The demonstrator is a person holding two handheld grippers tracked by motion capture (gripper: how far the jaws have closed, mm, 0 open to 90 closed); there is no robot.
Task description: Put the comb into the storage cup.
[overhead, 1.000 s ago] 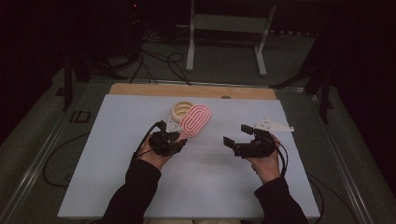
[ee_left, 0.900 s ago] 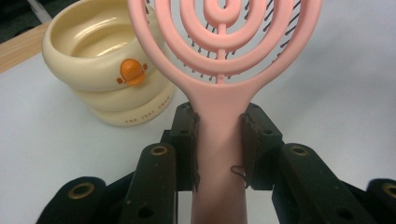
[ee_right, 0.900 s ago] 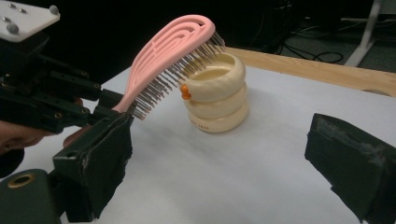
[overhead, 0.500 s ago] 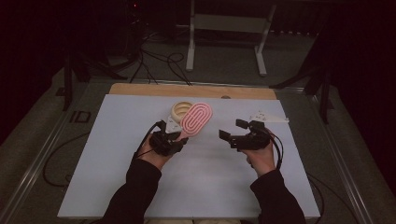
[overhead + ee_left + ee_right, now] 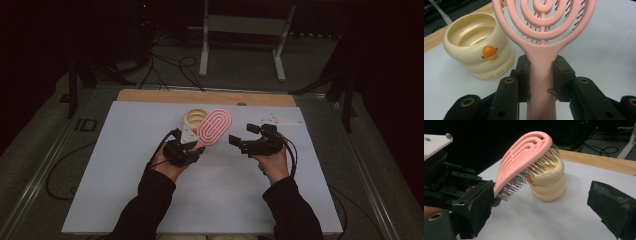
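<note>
Pink hairbrush (image 5: 541, 62), handle cut off, clamped in left gripper (image 5: 541, 75); right gripper (image 5: 544, 205) apart.

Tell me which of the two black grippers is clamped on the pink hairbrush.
The left gripper: its jaws pinch the pink vented plastic hairbrush by the handle, while the right gripper stands open and empty.
</note>
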